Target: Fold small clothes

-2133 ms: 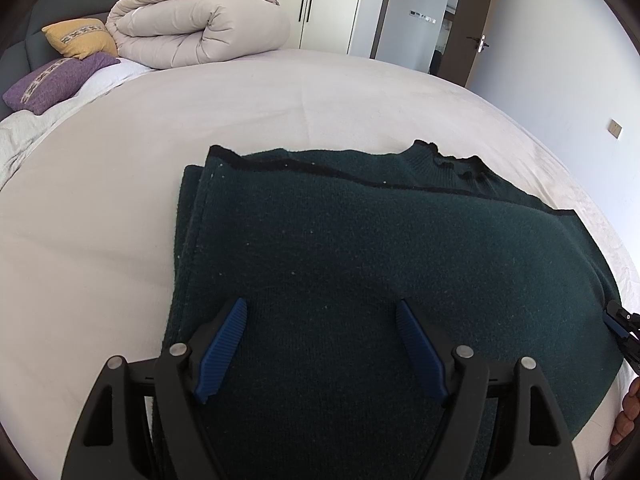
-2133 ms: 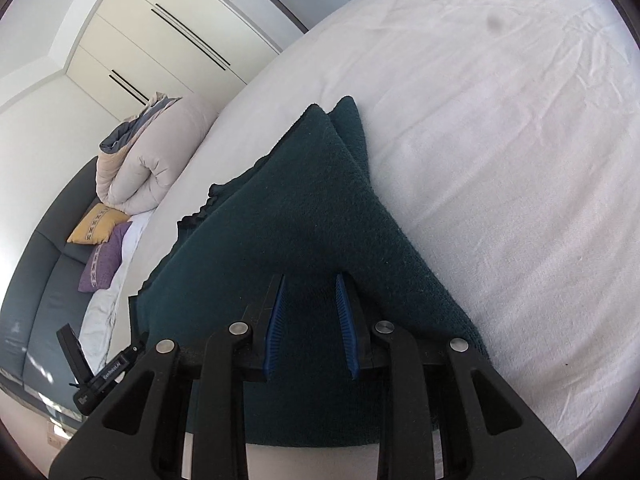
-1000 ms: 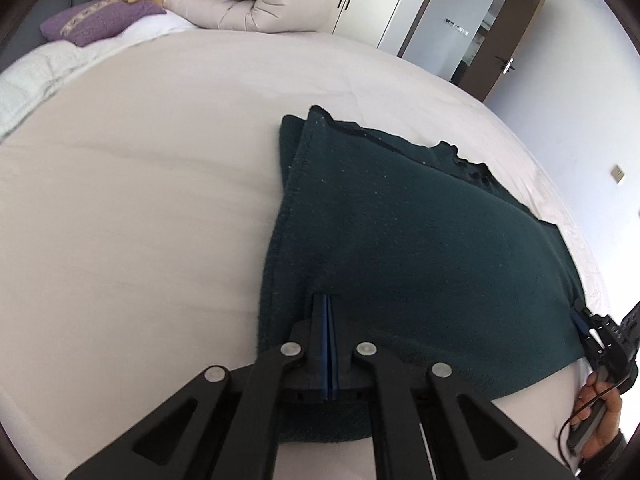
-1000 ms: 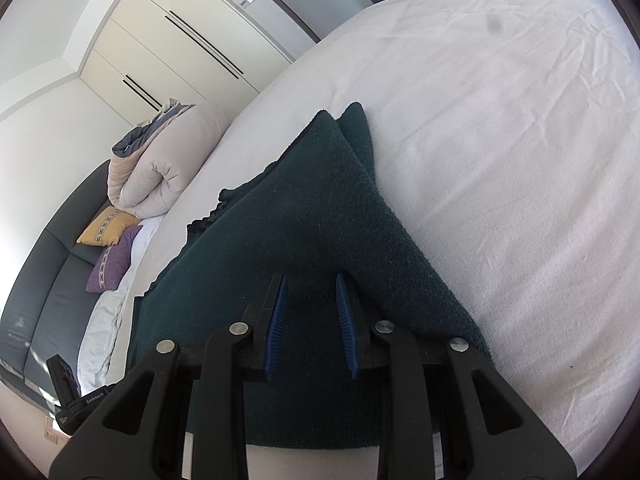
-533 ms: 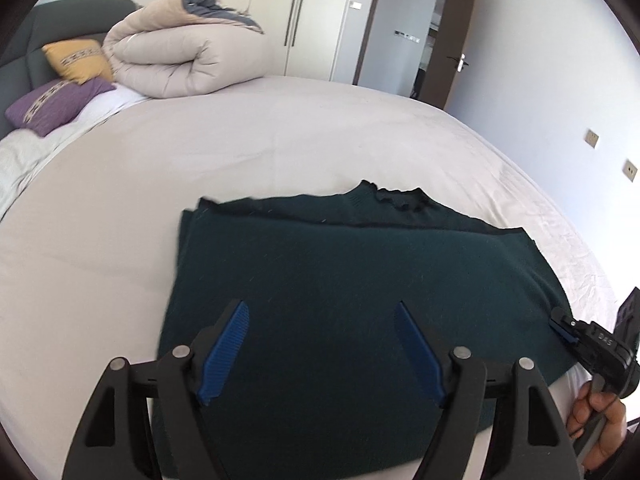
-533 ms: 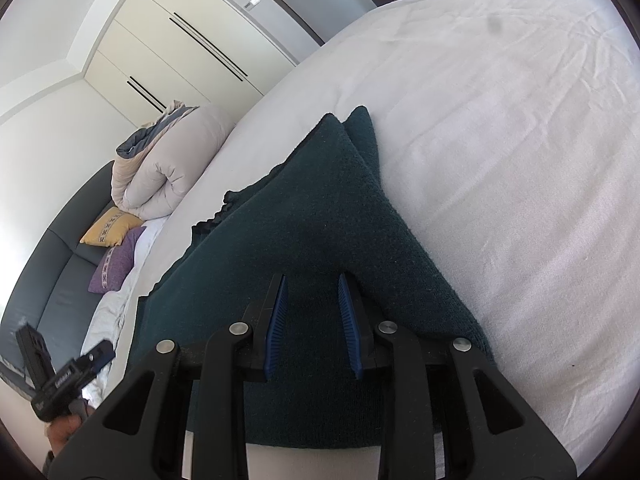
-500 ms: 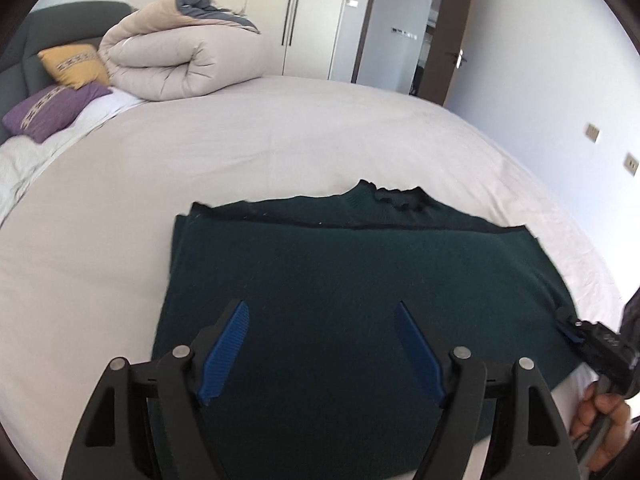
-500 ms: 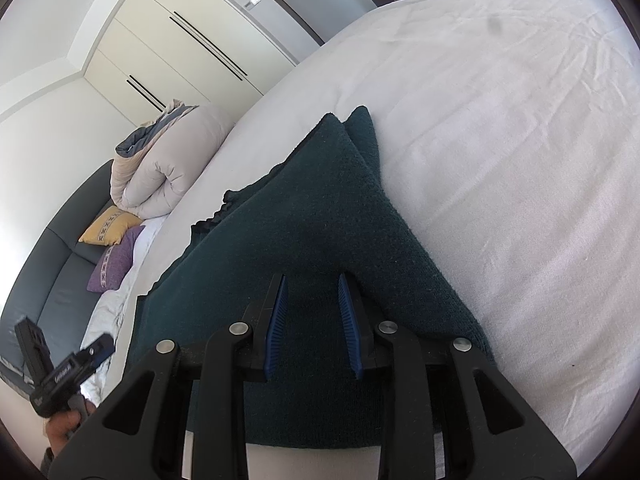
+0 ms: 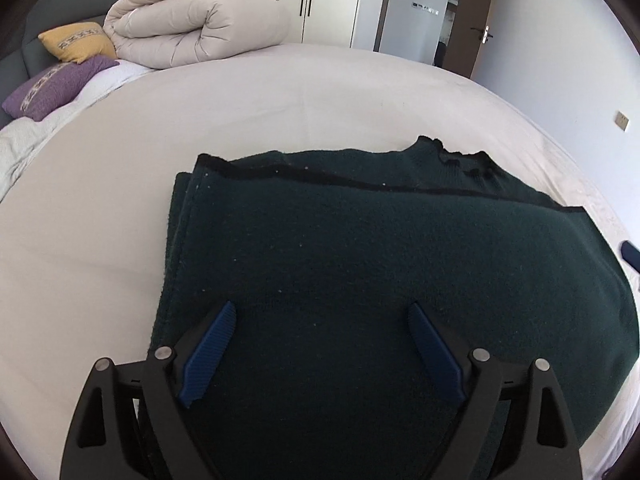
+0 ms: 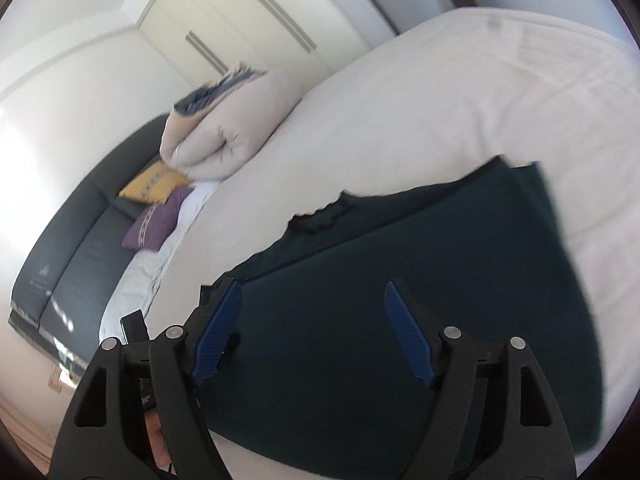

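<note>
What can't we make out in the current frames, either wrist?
- Left wrist: near hem of the green sweater hidden behind the left gripper.
- Left wrist: right gripper is only a blue sliver, cut off by the lens edge.
- Right wrist: motion blur smears the sweater's collar and folded edges; layering unreadable.

A rolled beige duvet (image 9: 200, 28) sat at the head of the white bed (image 9: 280, 100), with a yellow cushion (image 9: 78, 42) and a purple cushion (image 9: 56, 86) beside it. Behind stood cream wardrobes (image 9: 332, 0) and a brown door (image 9: 478, 20).
</note>
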{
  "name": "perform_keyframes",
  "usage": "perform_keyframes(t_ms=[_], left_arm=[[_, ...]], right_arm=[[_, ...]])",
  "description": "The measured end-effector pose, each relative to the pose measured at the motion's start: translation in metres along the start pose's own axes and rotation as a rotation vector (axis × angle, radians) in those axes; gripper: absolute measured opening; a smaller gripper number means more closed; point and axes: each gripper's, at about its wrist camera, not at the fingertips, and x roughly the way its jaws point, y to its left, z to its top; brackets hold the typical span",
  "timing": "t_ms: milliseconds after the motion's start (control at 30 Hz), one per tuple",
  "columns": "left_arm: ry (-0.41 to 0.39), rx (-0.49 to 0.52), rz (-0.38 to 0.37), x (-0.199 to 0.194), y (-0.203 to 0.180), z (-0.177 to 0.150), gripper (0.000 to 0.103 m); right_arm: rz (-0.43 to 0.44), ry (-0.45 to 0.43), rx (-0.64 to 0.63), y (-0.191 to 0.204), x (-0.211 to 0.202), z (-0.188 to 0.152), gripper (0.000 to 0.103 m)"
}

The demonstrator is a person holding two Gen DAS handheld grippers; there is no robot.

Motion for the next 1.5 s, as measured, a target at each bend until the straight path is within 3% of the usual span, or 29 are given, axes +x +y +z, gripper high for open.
perform_keyframes(t_ms=[200, 267, 367, 500, 633, 767, 1000, 1167, 1333, 1433, 1500], left_arm=[[-0.01, -0.008, -0.018, 0.004, 0.004, -0.003, 0.091], [-0.012, -0.011, -0.022, 0.006, 0.005, -0.003, 0.091], [-0.015, -0.011, -0.023, 0.006, 0.005, -0.003, 0.091], [-0.006, -0.029, -0.048, 0.0, 0.007, 0.001, 0.09], [-0.019, -0.151, -0.142, -0.034, 0.032, 0.003, 0.09], [-0.079, -0.296, -0.145, -0.069, 0.077, 0.002, 0.101], [0.091, -0.471, -0.271, -0.042, 0.127, -0.021, 0.096], [0.118, -0.444, -0.287, -0.037, 0.118, -0.021, 0.094], [0.209, -0.387, -0.331, -0.03, 0.107, -0.014, 0.088], [0.266, -0.409, -0.421, -0.024, 0.106, -0.015, 0.076], [0.287, -0.432, -0.452, -0.022, 0.107, -0.017, 0.074]], right_arm=[[-0.01, 0.086, 0.171, -0.048, 0.049, 0.004, 0.073], [0.057, 0.055, 0.228, -0.069, 0.043, 0.007, 0.072], [0.025, 0.022, 0.264, -0.08, 0.024, 0.011, 0.073], [0.057, -0.012, 0.281, -0.08, -0.008, 0.004, 0.074], [0.091, -0.005, 0.269, -0.073, -0.041, -0.026, 0.074], [0.113, 0.003, 0.304, -0.077, -0.065, -0.058, 0.074], [0.142, 0.04, 0.318, -0.07, -0.07, -0.083, 0.074], [0.156, 0.074, 0.301, -0.059, -0.067, -0.094, 0.074], [0.17, 0.098, 0.292, -0.051, -0.064, -0.102, 0.074], [0.18, 0.108, 0.298, -0.048, -0.061, -0.104, 0.074], [0.186, 0.112, 0.301, -0.047, -0.06, -0.106, 0.074]])
